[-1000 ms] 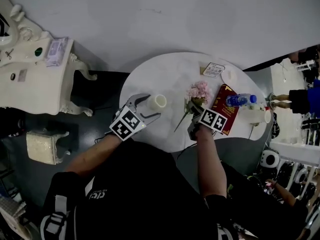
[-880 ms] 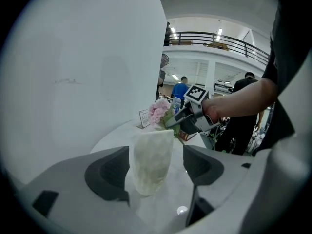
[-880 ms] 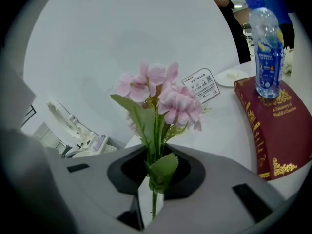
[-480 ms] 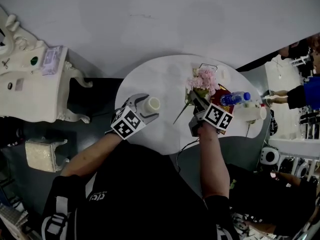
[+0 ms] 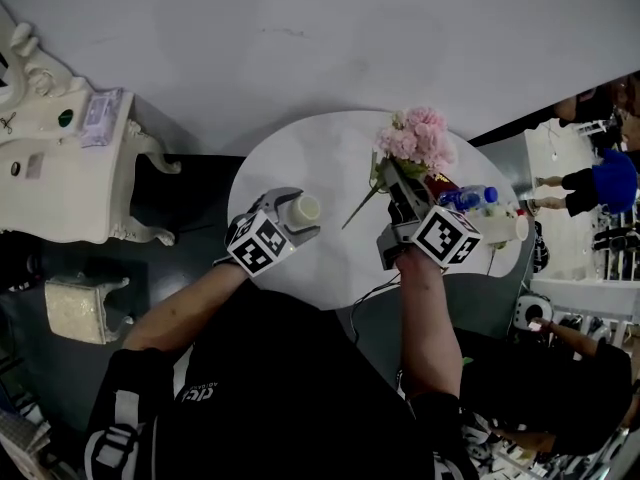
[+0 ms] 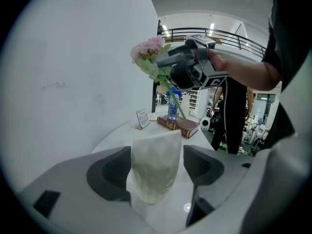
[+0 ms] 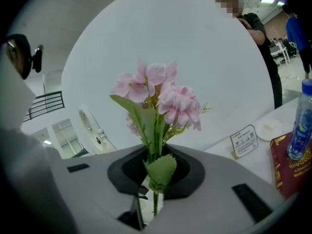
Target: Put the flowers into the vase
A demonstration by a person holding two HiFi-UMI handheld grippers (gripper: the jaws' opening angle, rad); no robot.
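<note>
At the left of the round white desk [image 5: 300, 153], the left hand-held gripper [image 5: 292, 218] has its jaws set against the 2 sides of the pale vase [image 6: 155, 167]. The vase stands upright on the desk top, its mouth open and nothing in it. To the right, and well above the desk, the right hand-held gripper [image 5: 398, 186] is clamped on the green stems of the pink flowers [image 7: 161, 99]. The right gripper view shows the stalks and a leaf pinched between its closed jaws. From the head view the bunch hangs on a slant, blooms up and away from the person. The bare stem end [image 5: 350, 220] points down towards the vase but sits apart from its mouth. Further right, a water bottle [image 5: 470, 200] stands on a red book [image 6: 178, 125], out of the way. The step in hand appears to be carrying the flowers across to the vase, since they are held in the air and not yet in it. The next move probably calls for bringing the stem end over the mouth and tipping the bunch nearer upright. The stalks would then go down inside while the left hand-held gripper steadies the vase.
</note>
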